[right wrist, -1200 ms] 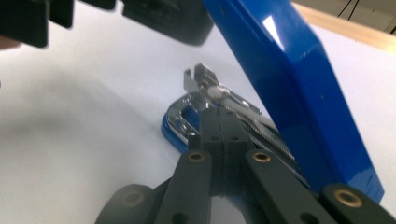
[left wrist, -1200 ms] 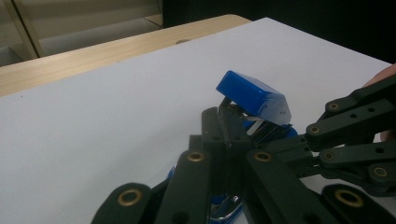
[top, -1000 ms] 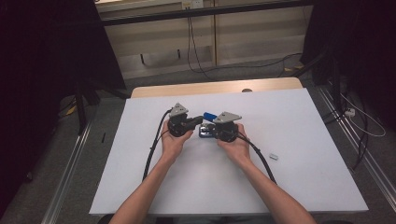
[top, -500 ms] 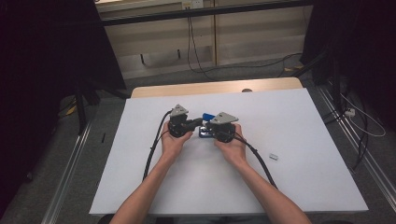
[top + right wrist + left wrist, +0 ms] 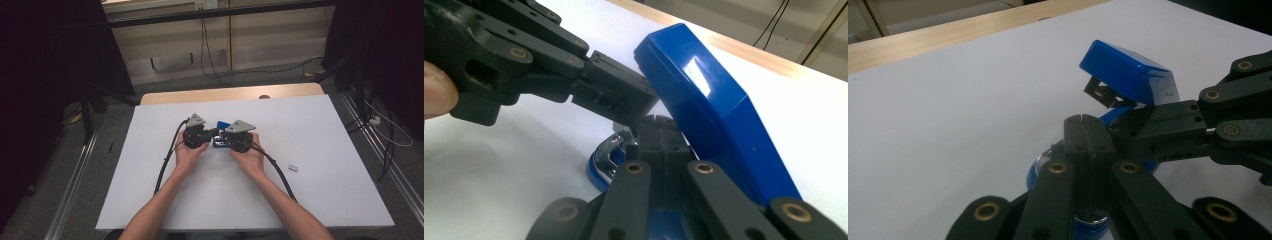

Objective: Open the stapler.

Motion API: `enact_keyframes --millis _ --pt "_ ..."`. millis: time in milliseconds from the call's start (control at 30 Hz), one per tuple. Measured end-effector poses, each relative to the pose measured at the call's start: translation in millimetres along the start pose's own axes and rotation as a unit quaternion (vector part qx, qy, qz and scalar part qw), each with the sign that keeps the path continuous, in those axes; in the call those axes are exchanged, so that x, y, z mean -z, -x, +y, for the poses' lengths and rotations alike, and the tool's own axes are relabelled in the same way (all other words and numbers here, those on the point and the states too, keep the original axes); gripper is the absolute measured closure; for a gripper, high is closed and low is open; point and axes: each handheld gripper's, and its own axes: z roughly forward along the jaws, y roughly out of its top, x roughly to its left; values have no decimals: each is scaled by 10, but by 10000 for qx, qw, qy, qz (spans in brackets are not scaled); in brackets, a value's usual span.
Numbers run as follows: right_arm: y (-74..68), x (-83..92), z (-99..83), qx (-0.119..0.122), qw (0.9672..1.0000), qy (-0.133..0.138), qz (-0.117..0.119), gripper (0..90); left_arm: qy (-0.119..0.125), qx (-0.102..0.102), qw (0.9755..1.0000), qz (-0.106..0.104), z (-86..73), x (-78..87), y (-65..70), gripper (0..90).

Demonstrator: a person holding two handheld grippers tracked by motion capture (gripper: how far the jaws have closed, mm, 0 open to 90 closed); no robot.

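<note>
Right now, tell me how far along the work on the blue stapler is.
Done: the blue stapler has its top swung up, metal track exposed. In hand: both tongs, the left tongs and the right tongs, are shut and meet at its base mid-table. Left: whatever goes in or comes out, then closing the top; the small grey piece lies untouched to the right.

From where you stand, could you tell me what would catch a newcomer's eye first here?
A bright blue stapler, its top arm swung open and tilted up, sits mid-table on the white table. The left gripper and right gripper, jaws closed, meet over its base. A small grey piece lies alone to the right.
</note>
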Motion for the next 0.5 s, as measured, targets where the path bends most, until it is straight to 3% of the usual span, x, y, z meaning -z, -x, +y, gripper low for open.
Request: enact_keyframes --millis 500 --pt "-6 -9 4 -101 9999 42 -80 900 -152 -98 9998 76 -58 -66 4 900"
